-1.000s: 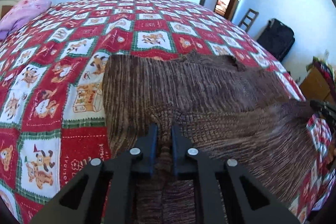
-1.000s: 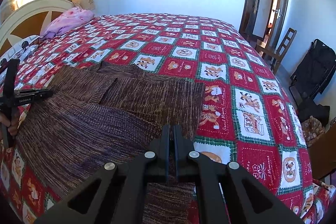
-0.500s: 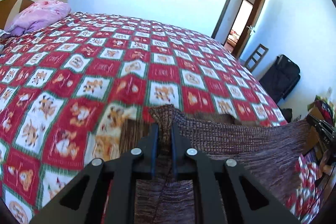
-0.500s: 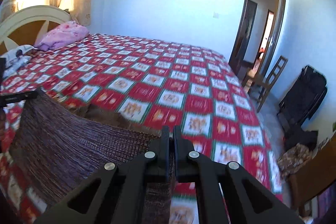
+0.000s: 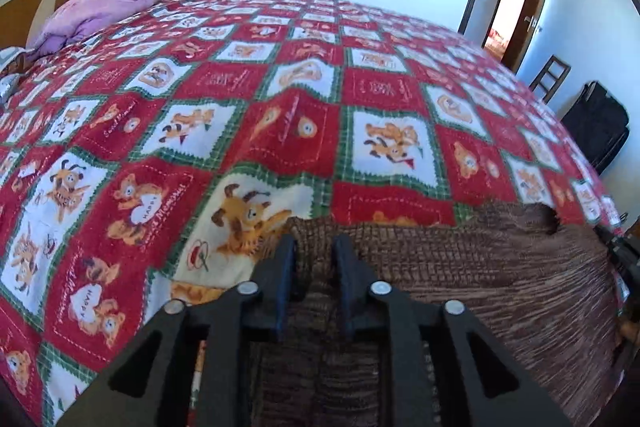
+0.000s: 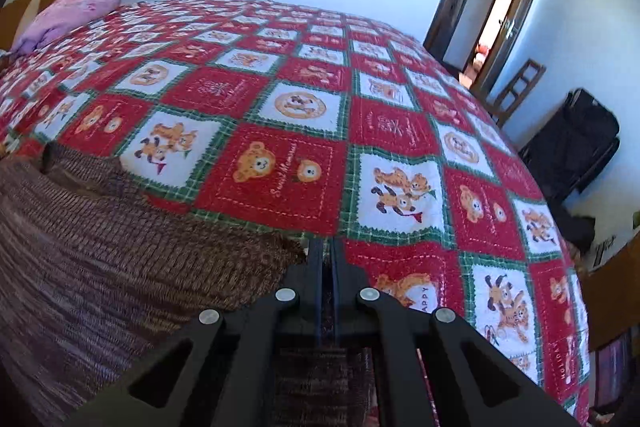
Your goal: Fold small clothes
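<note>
— On the bed (image 5: 280,131), what's changed?
— My left gripper (image 5: 314,259) and right gripper (image 6: 327,259) (each pinching a corner) carried the sweater's (image 5: 480,287) near edge forward over itself; first fold nearly laid.

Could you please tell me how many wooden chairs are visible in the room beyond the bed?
1: a wooden chair stands by the far wall, between the open door and the black bag. Others may be hidden.
</note>
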`<state>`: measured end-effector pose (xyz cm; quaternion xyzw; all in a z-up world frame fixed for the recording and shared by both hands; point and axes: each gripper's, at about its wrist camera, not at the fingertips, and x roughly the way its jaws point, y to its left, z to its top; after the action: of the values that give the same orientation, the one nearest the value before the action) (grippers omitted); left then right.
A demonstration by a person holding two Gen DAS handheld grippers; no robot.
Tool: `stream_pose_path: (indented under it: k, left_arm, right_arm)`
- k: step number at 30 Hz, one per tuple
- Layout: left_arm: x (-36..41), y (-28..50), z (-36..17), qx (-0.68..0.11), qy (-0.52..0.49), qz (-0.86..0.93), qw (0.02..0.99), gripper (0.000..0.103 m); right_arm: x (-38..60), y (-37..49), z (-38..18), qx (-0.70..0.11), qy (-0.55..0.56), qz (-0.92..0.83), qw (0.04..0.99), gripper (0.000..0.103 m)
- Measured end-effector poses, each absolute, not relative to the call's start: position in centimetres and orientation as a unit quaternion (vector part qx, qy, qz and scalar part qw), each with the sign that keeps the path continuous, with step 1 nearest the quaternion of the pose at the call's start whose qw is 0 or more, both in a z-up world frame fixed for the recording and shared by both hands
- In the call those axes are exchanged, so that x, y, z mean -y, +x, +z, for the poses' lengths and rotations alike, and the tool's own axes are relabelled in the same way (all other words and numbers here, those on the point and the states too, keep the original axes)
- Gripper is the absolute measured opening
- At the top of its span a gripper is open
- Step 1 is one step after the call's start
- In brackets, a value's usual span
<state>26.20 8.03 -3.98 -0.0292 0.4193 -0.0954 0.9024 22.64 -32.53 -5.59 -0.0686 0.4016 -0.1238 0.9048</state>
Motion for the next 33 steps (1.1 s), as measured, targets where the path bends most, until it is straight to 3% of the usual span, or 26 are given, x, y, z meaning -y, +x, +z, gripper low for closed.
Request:
stream_pose_path:
  k: [4,6,8,10,14,22,33]
  left_arm:
    - [-7.8,26.0,-3.7,-0.422,-0.02,-0.093,0.901,0.025]
    - [-8.3,25.4,-2.9,-0.422,-0.019,-0.095,0.901,0.029]
    - [-9.0,23.7,-1.5,-0.403,-0.009,-0.085,0.911,0.052]
    - [-9.5,21.5,-0.4,-0.384,0.004,-0.087,0.919,0.061]
    - [-9.2,15.9,0.5,-0.37,0.021,-0.112,0.922,0.061]
    - [-8.0,11.7,-2.9,-0.407,0.021,-0.094,0.908,0.061]
    - [-6.7,9.0,-3.5,-0.394,0.073,-0.032,0.916,0.064]
  right_arm:
    - [33.1,22.6,-5.6,-0.409,-0.06,-0.133,0.901,0.003]
    - [33.2,21.0,-3.8,-0.365,-0.055,-0.168,0.914,0.003]
    - [33.1,18.0,-1.1,-0.311,-0.043,-0.196,0.929,0.003]
    - [32.1,15.2,0.4,-0.31,-0.03,-0.173,0.935,0.003]
    - [28.7,10.4,0.1,-0.335,-0.042,-0.103,0.935,0.003]
    - [26.9,5.8,-6.0,-0.41,0.013,-0.098,0.907,0.003]
    - [27.5,4.7,-6.4,-0.374,0.029,-0.094,0.922,0.004]
